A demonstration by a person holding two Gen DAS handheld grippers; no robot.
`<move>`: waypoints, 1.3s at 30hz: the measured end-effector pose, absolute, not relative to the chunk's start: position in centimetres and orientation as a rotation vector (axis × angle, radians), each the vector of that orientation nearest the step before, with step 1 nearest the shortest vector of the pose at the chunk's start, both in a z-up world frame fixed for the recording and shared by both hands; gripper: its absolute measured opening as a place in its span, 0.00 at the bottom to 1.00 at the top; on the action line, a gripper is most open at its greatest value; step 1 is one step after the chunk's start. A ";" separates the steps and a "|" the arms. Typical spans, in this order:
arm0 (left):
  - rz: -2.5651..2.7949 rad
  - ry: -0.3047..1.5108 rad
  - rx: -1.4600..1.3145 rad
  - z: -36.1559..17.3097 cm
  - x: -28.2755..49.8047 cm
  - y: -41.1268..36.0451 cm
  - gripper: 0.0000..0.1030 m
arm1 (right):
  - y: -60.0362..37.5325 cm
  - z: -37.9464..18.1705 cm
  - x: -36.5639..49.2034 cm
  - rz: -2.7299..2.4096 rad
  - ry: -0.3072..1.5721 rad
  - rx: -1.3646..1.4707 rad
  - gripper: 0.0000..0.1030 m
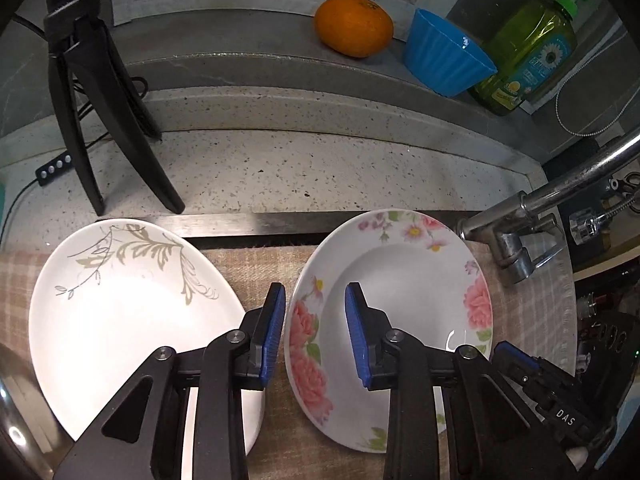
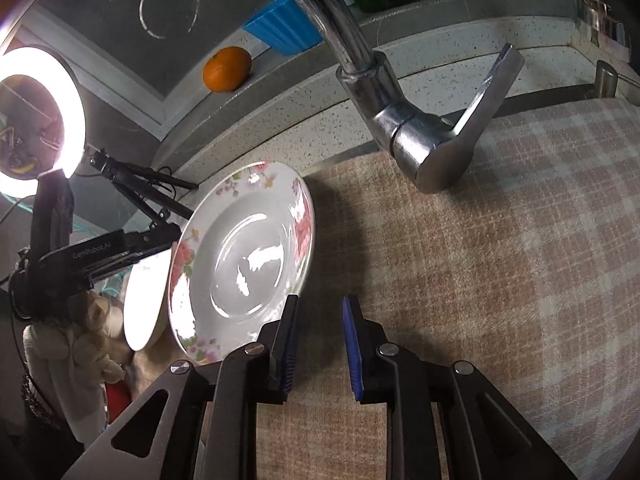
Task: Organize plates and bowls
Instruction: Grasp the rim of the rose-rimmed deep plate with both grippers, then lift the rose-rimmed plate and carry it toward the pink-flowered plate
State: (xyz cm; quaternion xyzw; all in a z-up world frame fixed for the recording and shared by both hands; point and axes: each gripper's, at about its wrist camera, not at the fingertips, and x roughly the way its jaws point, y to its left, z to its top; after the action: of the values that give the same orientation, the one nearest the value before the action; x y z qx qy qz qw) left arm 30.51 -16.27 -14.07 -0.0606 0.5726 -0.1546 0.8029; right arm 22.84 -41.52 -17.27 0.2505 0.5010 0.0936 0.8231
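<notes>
A white plate with pink flowers [image 1: 404, 280] lies on a checked cloth [image 1: 260, 276], right of a white plate with a grey leaf pattern [image 1: 120, 312]. My left gripper [image 1: 315, 328] is open, its jaws straddling the flower plate's left rim without closing on it. In the right wrist view the flower plate [image 2: 244, 256] appears left of my right gripper [image 2: 318, 344], which is open and empty over the cloth [image 2: 480, 280]; its left finger sits near the plate's edge. A blue bowl [image 1: 444, 56] lies tipped on the back ledge.
A chrome faucet [image 2: 404, 120] stands over the cloth at the right. An orange [image 1: 352, 26] and a green soap bottle [image 1: 528, 48] sit on the ledge. A black tripod [image 1: 92, 112] with a ring light [image 2: 36, 116] stands at the left.
</notes>
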 end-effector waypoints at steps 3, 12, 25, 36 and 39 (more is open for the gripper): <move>-0.334 1.235 -0.121 -14.3 30.8 -16.6 0.26 | -41.4 -17.0 23.3 0.199 1.057 0.537 0.18; -0.342 1.249 -0.121 -14.9 31.5 -16.2 0.19 | -41.1 -17.5 24.8 0.198 1.075 0.552 0.18; -0.344 1.269 -0.101 -15.4 31.7 -16.2 0.12 | -40.3 -18.3 25.3 0.229 1.109 0.568 0.11; -0.337 1.288 -0.122 -15.2 31.2 -16.3 0.12 | -40.3 -18.6 25.4 0.213 1.127 0.601 0.09; -0.340 1.289 -0.121 -15.2 30.8 -16.4 0.12 | -40.7 -18.4 25.3 0.203 1.122 0.606 0.09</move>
State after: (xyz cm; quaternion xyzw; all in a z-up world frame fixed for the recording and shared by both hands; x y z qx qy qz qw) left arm 30.85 -16.42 -15.17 -0.0560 0.5973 -0.1576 0.7844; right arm 25.33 -40.69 -18.40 0.2823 0.5228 0.0947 0.7988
